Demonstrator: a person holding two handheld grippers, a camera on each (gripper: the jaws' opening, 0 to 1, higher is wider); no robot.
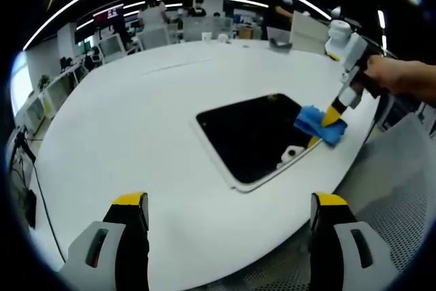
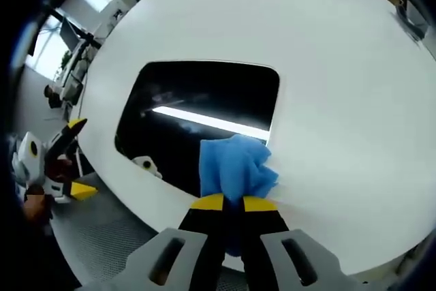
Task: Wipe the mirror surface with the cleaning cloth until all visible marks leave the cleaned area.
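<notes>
A dark rectangular mirror (image 1: pixel 255 134) in a white frame lies flat on the white table (image 1: pixel 136 120). My right gripper (image 1: pixel 332 115), held by a hand at the right, is shut on a blue cleaning cloth (image 1: pixel 319 125) that rests on the mirror's right corner. In the right gripper view the cloth (image 2: pixel 235 168) bulges out of my shut right gripper (image 2: pixel 233 204) over the mirror's (image 2: pixel 197 117) near right corner, and the glass reflects a ceiling light strip. My left gripper (image 1: pixel 228 201) hovers open over the table's near edge with nothing between its jaws; it also appears as the left gripper (image 2: pixel 71 155) at the far left.
A perforated grey chair seat (image 1: pixel 388 189) sits beside the table's near right edge. A small white object (image 1: pixel 293 153) is seen reflected near the mirror's near edge. Office desks, chairs and a person stand beyond the table's far side.
</notes>
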